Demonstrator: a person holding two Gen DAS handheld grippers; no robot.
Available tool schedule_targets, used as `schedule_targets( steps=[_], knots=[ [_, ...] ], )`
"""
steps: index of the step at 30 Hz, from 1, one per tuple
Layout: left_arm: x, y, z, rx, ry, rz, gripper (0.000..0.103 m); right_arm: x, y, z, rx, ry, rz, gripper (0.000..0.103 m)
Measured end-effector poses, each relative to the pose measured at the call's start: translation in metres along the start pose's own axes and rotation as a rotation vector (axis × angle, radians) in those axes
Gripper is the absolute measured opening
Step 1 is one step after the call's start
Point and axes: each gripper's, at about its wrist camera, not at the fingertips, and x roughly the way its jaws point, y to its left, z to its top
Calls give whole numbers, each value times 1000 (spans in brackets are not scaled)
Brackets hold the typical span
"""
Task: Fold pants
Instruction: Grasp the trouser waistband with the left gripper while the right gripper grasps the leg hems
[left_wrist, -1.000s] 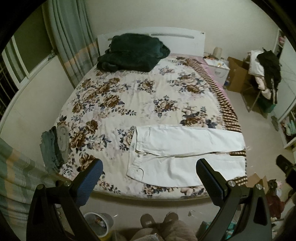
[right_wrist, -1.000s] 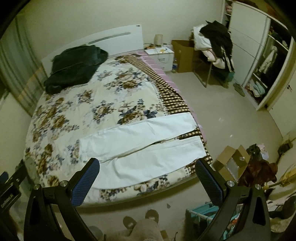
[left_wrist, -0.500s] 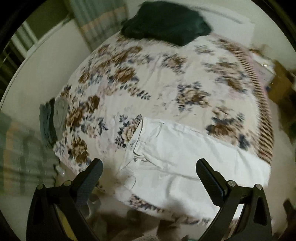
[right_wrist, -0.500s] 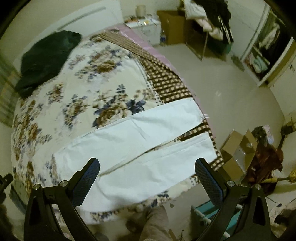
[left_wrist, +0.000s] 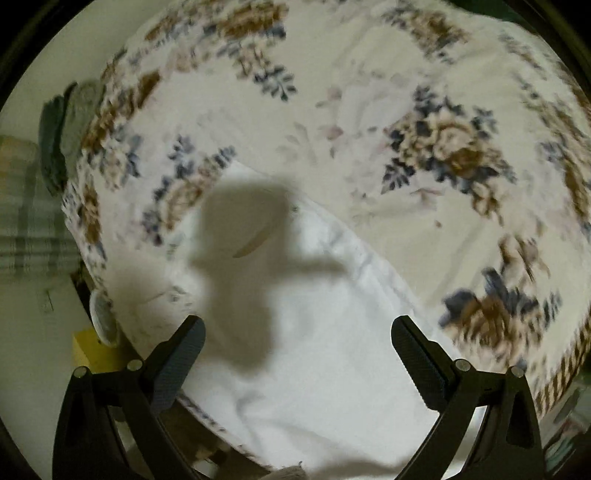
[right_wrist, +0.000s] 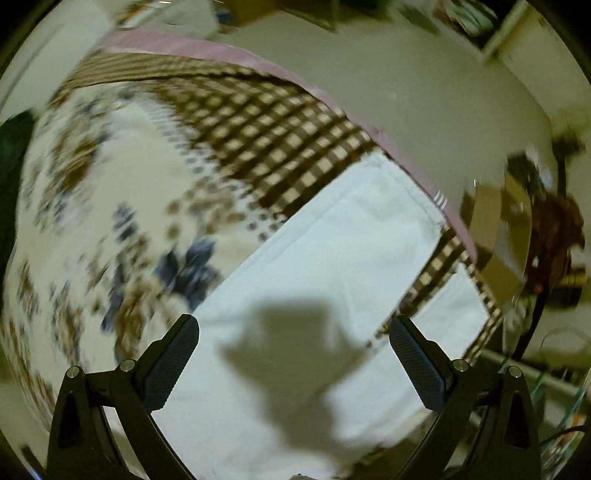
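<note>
White pants lie flat on the floral bedspread near the bed's front edge. The left wrist view shows their waist end; my left gripper is open and empty just above it, casting a shadow on the cloth. The right wrist view shows the two leg ends reaching the checked border. My right gripper is open and empty above the legs. Both views are blurred.
Folded grey-green clothes lie at the bed's left edge. A cardboard box and clutter stand on the floor right of the bed. A pink sheet edge runs along the bed's right side.
Both grippers have dropped from well above the bed to close over the pants, the left toward the waist, the right toward the leg ends. Both stay open.
</note>
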Motion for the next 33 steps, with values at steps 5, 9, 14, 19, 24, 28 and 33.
schedule_targets(
  steps=[5,9,14,19,24,28,33],
  knots=[
    [50,-24,39,-75,64,28,103,88,-18,41,119,96,-57,103],
    [80,-33,60,-112,92,76,103,131,-32,56,190,147,-95,103],
    [108,-31,75,-157,132,120,103,162,-39,70,245,182,-116,103],
    [127,-30,82,-151,155,123,58,185,-38,76,270,224,-124,85],
    [107,-30,81,-147,81,42,7,186,-40,74,235,198,-120,38],
    [79,-16,76,-171,37,-59,5,176,-43,65,202,158,-78,7],
    [41,22,61,-186,-1,-221,4,137,-57,48,164,71,-16,4]
  ],
)
